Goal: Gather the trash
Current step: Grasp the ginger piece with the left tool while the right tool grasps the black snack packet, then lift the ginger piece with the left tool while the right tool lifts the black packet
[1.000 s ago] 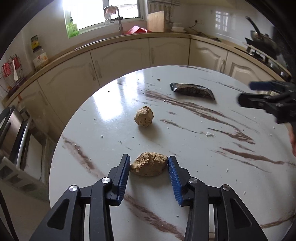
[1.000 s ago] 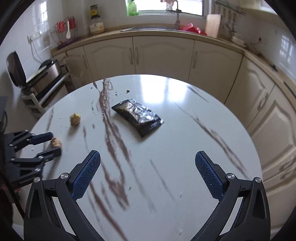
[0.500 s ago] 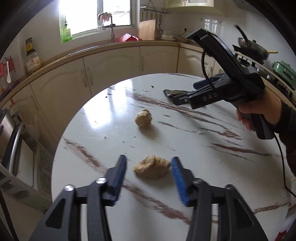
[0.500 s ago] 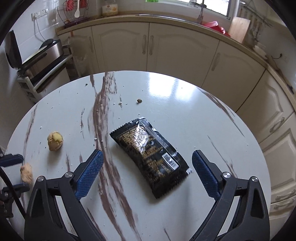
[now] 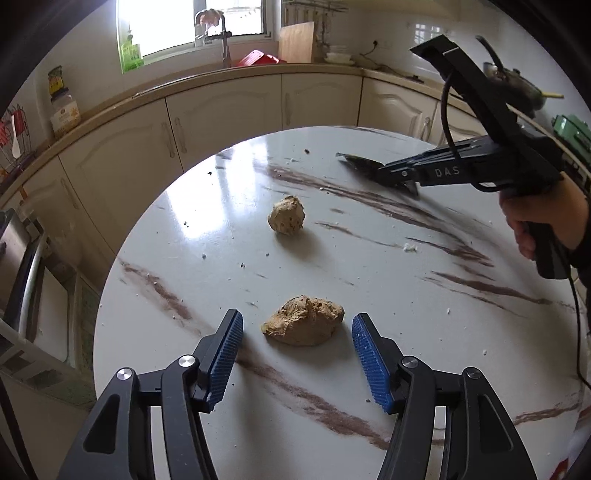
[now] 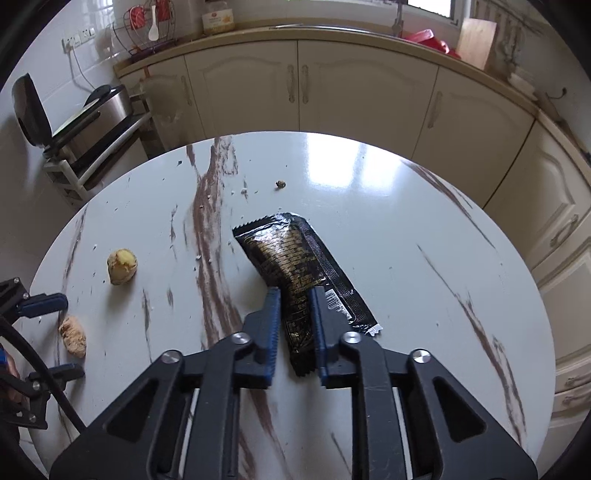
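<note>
On the round white marble table [image 5: 388, 288], a brown crumpled lump [image 5: 303, 321] lies between the blue pads of my left gripper [image 5: 295, 317]. Its jaws are opening and neither pad touches the lump. A second, paler lump [image 5: 287, 219] sits farther back. My right gripper [image 6: 294, 293] is closing, and its pads pinch the near end of a black snack wrapper [image 6: 288, 251], which bunches between them. In the left wrist view, the right gripper [image 5: 386, 173] reaches in from the right, held by a hand [image 5: 535, 218], covering most of the wrapper [image 5: 356, 162].
Small crumbs [image 6: 280, 183] dot the table. Cream cabinets [image 5: 221, 122] curve round the far side under a counter with a sink tap [image 5: 218, 33]. A metal appliance on a white rack [image 6: 92, 125] stands off the table's left edge. A pan [image 5: 517, 85] sits at the right.
My right gripper moved forward and down over the black wrapper and closed from wide open onto it. My left gripper's jaws spread wider around the brown lump.
</note>
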Demonstrator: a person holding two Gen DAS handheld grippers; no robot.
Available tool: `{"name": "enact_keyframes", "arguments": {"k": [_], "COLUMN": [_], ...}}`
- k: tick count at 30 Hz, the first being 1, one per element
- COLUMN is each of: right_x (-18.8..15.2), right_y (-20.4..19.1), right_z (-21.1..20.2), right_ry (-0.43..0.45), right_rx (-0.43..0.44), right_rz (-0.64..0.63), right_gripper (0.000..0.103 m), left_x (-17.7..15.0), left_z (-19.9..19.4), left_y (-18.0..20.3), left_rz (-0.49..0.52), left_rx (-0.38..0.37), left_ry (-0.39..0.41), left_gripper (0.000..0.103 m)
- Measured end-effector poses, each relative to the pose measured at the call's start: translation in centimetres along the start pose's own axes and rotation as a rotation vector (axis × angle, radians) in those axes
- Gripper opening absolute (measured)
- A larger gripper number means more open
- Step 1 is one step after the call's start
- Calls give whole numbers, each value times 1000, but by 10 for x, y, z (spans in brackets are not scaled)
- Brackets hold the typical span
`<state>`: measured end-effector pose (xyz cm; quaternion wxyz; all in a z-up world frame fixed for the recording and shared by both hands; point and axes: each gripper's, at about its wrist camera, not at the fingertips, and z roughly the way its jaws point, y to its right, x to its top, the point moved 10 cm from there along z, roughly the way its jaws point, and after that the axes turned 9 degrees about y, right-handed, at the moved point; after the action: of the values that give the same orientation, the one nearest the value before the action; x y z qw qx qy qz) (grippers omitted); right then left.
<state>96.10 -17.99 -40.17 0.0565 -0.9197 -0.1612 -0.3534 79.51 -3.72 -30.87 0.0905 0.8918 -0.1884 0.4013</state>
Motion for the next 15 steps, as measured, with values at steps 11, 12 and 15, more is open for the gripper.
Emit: {"name": "enact_keyframes", "arguments": {"k": [11, 12, 15], "right_x": [-20, -20, -21], "right_y": [-16, -18, -25], "right_z": [-49, -54, -70], "right_ry": [58, 63, 84], "right_rx": [47, 59, 79], "right_rz": [20, 26, 41], "right_gripper": [5, 5, 5], "left_x": [1, 0, -5], "left_z": [4, 2, -2], "left_y": [8, 9, 17], "left_rz": [6, 15, 32], "left_rx": [12, 20, 6], "left_ry": [-3, -1, -4], "left_gripper": [39, 39, 39]}}
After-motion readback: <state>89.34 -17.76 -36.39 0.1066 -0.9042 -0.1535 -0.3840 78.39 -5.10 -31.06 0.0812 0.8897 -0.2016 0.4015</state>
